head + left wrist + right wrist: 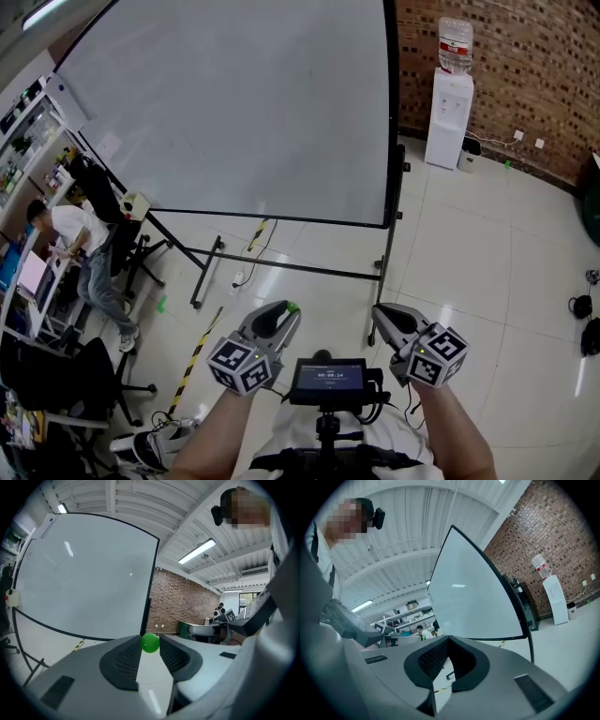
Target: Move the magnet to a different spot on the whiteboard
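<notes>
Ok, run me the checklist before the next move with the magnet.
1. Green magnet pinched at the left gripper tips: ok.
2. Right gripper shut with nothing in it: ok.
3. Whiteboard in view with bare face to take the magnet: ok.
4. Left gripper up at the whiteboard: not ok; floor shows between them.
5. Grip firm enough for the carry: cannot tell.

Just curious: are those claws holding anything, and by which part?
The left gripper pinches a small round green magnet by its sides; right gripper holds nothing.
</notes>
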`<action>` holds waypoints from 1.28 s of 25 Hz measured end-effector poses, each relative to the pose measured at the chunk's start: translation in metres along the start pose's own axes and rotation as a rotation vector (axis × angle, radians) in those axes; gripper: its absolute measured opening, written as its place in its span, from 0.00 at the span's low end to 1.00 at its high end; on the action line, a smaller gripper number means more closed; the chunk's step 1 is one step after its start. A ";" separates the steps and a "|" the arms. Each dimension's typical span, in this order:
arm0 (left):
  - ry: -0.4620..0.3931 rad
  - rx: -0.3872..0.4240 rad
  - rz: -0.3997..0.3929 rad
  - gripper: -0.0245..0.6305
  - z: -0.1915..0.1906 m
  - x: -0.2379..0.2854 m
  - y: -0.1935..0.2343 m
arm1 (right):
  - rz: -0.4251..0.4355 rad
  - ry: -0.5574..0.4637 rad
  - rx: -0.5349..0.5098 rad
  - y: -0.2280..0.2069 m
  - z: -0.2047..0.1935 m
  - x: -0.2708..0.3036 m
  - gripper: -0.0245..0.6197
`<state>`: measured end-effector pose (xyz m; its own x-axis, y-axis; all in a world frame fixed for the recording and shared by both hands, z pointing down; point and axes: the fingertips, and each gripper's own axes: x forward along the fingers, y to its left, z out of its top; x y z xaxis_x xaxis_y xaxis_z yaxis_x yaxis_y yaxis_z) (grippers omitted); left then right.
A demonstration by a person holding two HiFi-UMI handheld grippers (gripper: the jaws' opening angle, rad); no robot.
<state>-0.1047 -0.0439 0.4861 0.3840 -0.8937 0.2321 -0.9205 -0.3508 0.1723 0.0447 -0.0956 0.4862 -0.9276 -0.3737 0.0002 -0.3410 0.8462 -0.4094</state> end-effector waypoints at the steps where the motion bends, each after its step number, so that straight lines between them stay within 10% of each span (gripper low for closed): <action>1: 0.001 0.013 -0.003 0.27 0.003 0.004 -0.002 | -0.007 -0.001 0.000 -0.002 0.001 -0.003 0.09; 32: 0.025 0.547 0.009 0.27 0.083 0.111 -0.054 | -0.105 -0.080 -0.020 -0.055 0.051 -0.065 0.09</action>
<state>-0.0179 -0.1473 0.4232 0.3716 -0.8927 0.2550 -0.8246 -0.4436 -0.3511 0.1321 -0.1374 0.4622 -0.8718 -0.4889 -0.0308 -0.4393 0.8081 -0.3925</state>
